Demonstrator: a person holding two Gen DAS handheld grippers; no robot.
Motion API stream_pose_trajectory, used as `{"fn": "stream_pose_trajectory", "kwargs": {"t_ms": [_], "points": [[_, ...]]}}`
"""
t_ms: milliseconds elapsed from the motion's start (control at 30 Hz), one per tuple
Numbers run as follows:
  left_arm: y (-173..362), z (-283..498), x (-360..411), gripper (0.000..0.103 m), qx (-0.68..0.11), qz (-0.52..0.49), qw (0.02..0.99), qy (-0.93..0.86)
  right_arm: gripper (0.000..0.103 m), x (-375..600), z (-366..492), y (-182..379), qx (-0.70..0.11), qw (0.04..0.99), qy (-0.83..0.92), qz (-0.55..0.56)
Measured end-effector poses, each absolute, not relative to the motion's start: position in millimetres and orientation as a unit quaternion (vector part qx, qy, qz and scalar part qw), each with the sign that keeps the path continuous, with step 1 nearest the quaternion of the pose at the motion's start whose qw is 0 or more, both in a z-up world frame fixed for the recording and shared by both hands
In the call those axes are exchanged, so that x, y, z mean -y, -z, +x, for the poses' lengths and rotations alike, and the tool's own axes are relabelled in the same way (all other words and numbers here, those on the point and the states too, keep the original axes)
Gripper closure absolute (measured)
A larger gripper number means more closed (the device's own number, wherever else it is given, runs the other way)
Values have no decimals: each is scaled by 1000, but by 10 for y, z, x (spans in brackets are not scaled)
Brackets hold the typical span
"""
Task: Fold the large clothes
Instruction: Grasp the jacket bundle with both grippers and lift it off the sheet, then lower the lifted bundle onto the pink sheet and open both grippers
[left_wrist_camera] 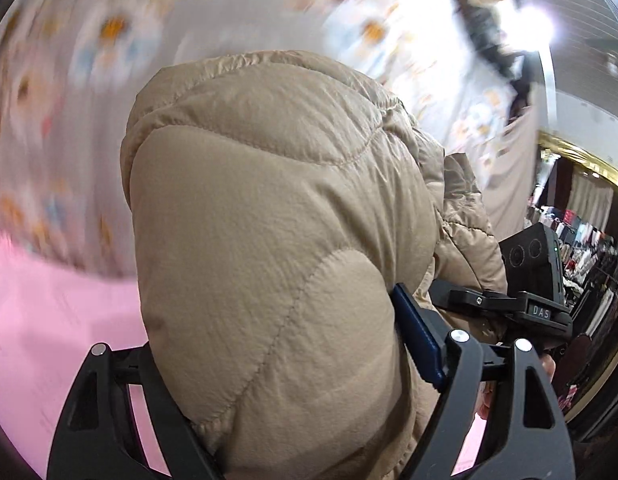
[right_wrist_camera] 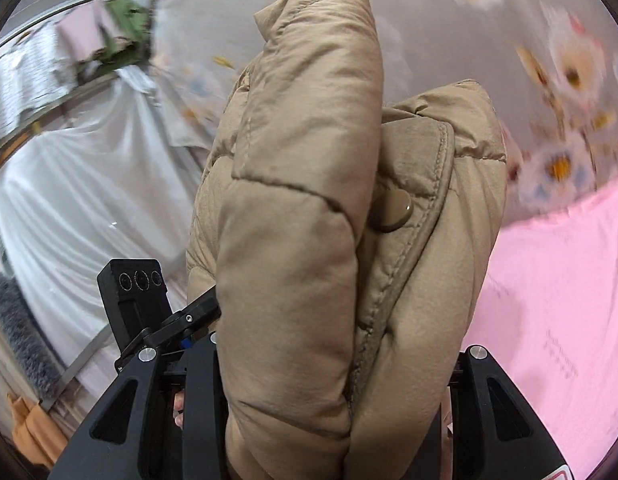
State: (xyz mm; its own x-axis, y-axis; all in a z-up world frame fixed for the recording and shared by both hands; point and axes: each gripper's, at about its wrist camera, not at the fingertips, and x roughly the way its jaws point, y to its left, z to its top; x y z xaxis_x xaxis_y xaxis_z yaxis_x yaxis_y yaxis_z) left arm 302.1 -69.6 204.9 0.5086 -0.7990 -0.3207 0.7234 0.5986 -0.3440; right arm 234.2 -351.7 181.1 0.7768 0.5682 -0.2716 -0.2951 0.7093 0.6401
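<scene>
Beige puffy jacket [left_wrist_camera: 269,240] fills mid-frame, clamped in both the left gripper [left_wrist_camera: 293,412] and the right gripper [right_wrist_camera: 333,412]; lower both ends evenly onto the pink sheet [right_wrist_camera: 557,280], lower right, keeping the fold square.

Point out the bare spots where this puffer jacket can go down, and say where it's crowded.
Bare room: the pink sheet, left of the beige puffer jacket in the left wrist view, bordered above by the floral cover; it also shows on the right in the right wrist view. Crowded: between both pairs of jaws, filled with jacket, and where the two grippers sit close together.
</scene>
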Motion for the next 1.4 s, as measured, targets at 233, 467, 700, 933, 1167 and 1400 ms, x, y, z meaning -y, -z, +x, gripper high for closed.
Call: {"fn": "stream_pose_trajectory", "kwargs": {"t_ms": [233,467,700,933,1167,1400], "points": [[-944,3709,873,25,-343,-94,841,407,62,3620,2960,-600,-321,858,-203,346],[-77,4083,901,26,-412,-97,832,359,60,3615,3357,526,-389,818,-177,384],[495,4275,683,13,-428,-123,841,307,33,3590,3518,1027,-382,812,-153,414],[318,4116,309,14,-410,-128,869,246,26,3915,2969,733,-359,824,-124,421],[-889,3673,271,24,-264,-30,959,98,72,3595,2588,-665,-254,943,-36,212],[-1518,3667,794,80,-223,-10,972,79,87,2987,2911,-1358,-178,978,-10,108]]}}
